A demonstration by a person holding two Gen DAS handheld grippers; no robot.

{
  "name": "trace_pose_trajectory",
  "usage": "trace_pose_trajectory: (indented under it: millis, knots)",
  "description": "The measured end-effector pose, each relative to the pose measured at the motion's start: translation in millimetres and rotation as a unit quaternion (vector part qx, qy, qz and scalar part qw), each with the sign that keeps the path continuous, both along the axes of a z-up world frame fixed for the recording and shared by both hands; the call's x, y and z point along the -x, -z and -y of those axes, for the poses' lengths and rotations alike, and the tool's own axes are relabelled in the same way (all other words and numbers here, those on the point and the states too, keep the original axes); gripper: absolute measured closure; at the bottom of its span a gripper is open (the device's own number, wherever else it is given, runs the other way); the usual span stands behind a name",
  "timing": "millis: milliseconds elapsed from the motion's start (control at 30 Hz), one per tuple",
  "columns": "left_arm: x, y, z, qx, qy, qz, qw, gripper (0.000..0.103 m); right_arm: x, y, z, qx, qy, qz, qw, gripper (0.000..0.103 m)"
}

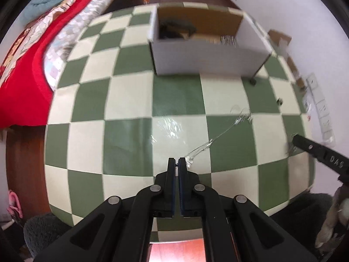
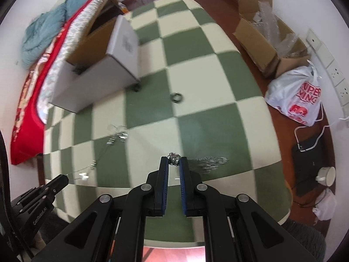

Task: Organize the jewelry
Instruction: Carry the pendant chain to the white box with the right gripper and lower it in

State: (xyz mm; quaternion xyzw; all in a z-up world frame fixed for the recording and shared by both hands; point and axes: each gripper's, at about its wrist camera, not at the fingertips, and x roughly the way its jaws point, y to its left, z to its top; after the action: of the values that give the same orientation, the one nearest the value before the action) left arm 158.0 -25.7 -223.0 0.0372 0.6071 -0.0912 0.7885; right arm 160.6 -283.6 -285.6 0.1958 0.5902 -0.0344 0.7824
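Note:
My left gripper is shut on the end of a thin silver necklace, which trails up and to the right across the checkered table to a clear pendant cluster. The necklace also shows in the right wrist view, and the left gripper shows there at lower left. My right gripper is shut on a small silver ring held between its tips. A silver chain lies just to its right. A white cardboard box stands at the far side, open at the top, with dark items inside.
A dark ring and another small ring lie near the box. A bed with a red cover is to the left. A cardboard box and a plastic bag sit on the floor at right.

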Motion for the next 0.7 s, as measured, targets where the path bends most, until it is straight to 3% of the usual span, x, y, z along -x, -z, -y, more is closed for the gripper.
trace_pose_trajectory:
  millis: [300, 700]
  knots:
    - [-12.3, -79.7, -4.7, 0.045, 0.010, 0.061, 0.9971, 0.103, -6.8, -66.9, -23.3, -0.026, -0.011, 0.056, 0.998, 0.093]
    - [-34.5, -145.4, -16.6, 0.076, 0.019, 0.105, 0.9914, 0.103, -32.5, -142.9, -53.8, -0.025, -0.053, 0.110, 0.992, 0.093]
